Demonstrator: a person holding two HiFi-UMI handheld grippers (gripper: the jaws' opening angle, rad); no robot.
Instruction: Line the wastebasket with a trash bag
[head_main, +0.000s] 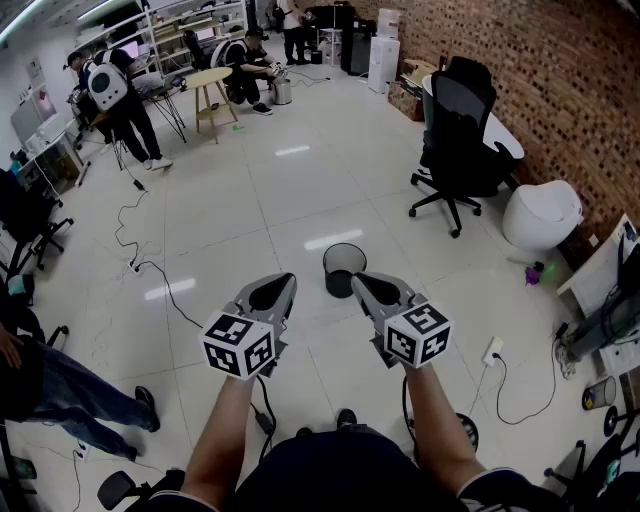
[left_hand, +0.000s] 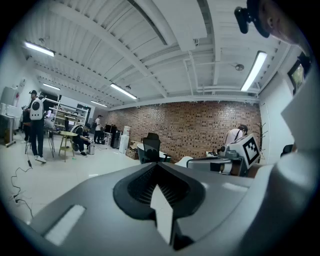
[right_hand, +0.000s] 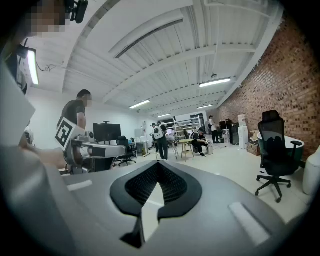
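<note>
head view: left gripper (head_main: 283, 285) and right gripper (head_main: 365, 285) are held side by side, close to level, above a white tiled floor (head_main: 250, 200). each claw is pressed together, with nothing between its halves. the wastebasket (head_main: 344, 268), a round black mesh bin, stands upright and empty on the floor at 12 o'clock from the gap between the 2 grippers, near their tips but apart from both. no trash bag shows anywhere. an office chair (head_main: 455, 150) stands at 2 o'clock from the bin, well apart.

left gripper view: left gripper (left_hand: 158, 165) has its jaws meeting at the tip and empty. the right gripper (left_hand: 240, 152) shows at 3 o'clock. the bin lies below this view and is not seen.

right gripper view: right gripper (right_hand: 159, 164) has its jaws together and empty. the left gripper (right_hand: 80, 142) shows at 9 o'clock. again no bin and no bag.

handling, as a judgement: the mesh bin looks light and stiff, so it would likely slide or tip on the smooth tile if pulled at 1 side of its rim. a bag, once found, should be thin, soft and slippery. the best hold is probably a pinch on the hem of its mouth, 1 gripper at each side, spreading it over the rim.
</note>
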